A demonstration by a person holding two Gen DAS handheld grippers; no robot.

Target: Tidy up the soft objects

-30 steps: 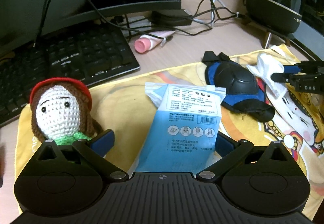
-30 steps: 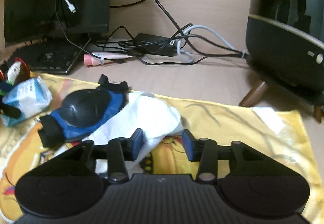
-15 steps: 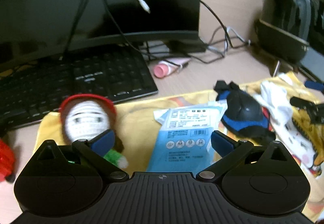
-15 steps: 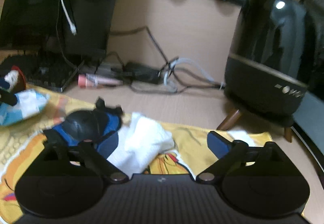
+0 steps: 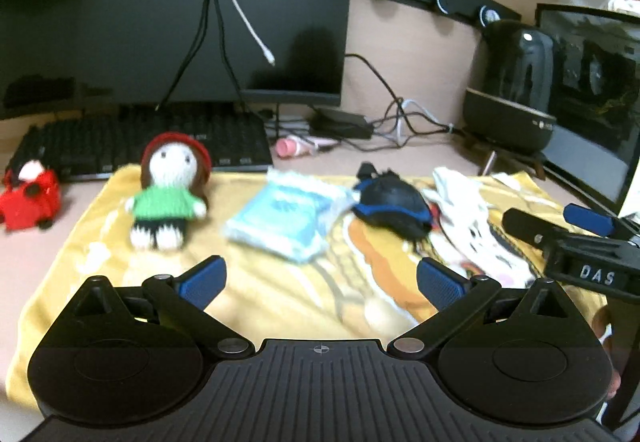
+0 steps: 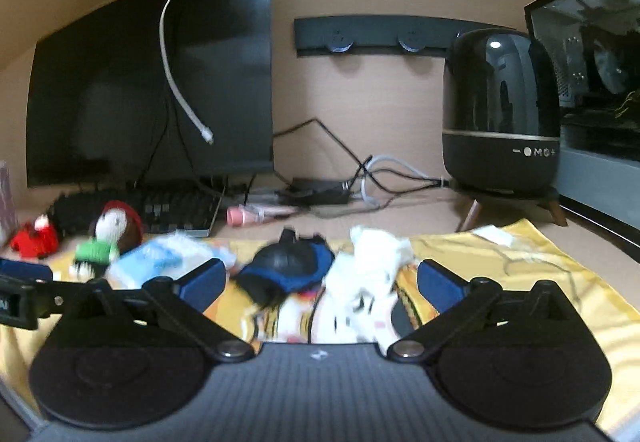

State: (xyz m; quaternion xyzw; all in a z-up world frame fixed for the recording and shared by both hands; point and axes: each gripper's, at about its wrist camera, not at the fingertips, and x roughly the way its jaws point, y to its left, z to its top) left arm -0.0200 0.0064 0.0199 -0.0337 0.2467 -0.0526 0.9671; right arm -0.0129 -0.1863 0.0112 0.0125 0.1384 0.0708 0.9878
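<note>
Left tool (image 5: 318, 276) jaws spread wide, nothing between them, right tool (image 6: 320, 278) likewise wide, empty, angled slightly downward

each hand-held gripper has a ribbed black body, two round black discs at its sides, silver pivot screws, slim black linkage arms and blue textured pads, seen on the left gripper (image 5: 320, 280) and the right gripper (image 6: 320, 282), whose side bears white "das" letters.

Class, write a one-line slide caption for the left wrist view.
Open left gripper above a yellow cloth holding a doll, tissue pack and knee pad.
</note>
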